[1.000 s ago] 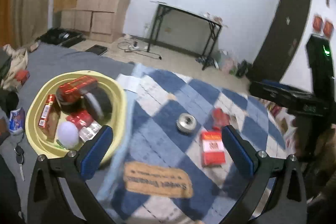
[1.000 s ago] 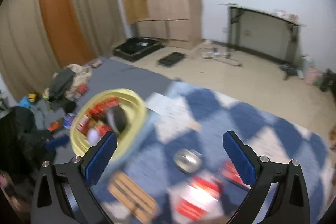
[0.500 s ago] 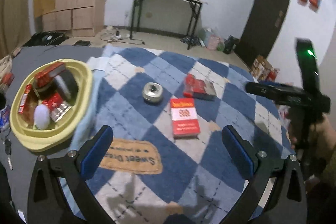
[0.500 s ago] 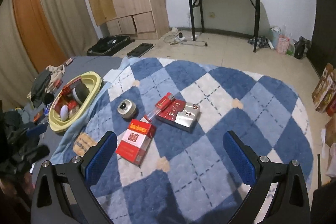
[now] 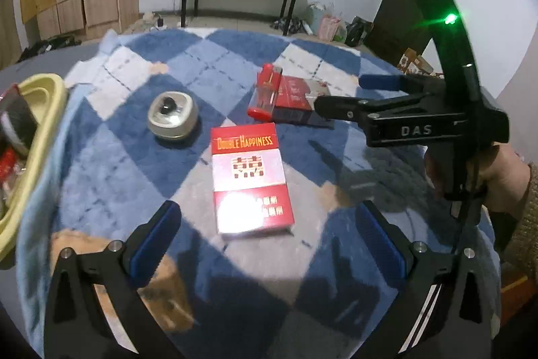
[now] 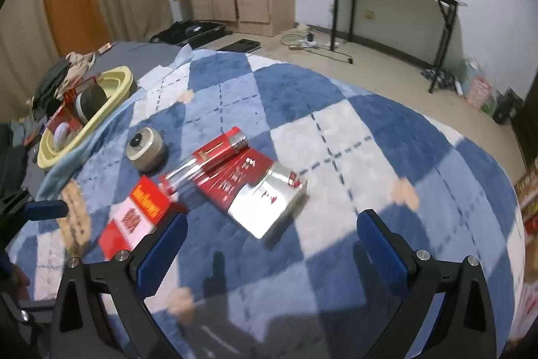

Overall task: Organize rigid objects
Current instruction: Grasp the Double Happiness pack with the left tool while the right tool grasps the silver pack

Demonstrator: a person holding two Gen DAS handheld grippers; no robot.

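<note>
**Both tools wide over the boxes on the blanket**

Hovering low in the left wrist view, the left tool (image 5: 265, 238) has its blue pads spread wide with nothing between them; the red-and-white box (image 5: 250, 180) lies flat on the checked blanket (image 5: 134, 157) just above the gap, at frame centre. Upper left of that box sits a round tin (image 5: 172, 115), apart from it. Above the box, a red-and-silver pack (image 5: 296, 100) lies with a red lighter (image 5: 264, 96) against its left edge. At the left edge of the frame a yellow basin (image 5: 37, 123) shows, holding red packs and a dark roll.

From the right of that frame the right tool (image 5: 339, 93) reaches in, held by a hand (image 5: 497, 180), its tips over the pack's right end.

In the right wrist view the right tool (image 6: 269, 244) is likewise fully open and empty, the pack (image 6: 259, 190) lying just above its gap, the box (image 6: 138, 217) by its left pad.
</note>
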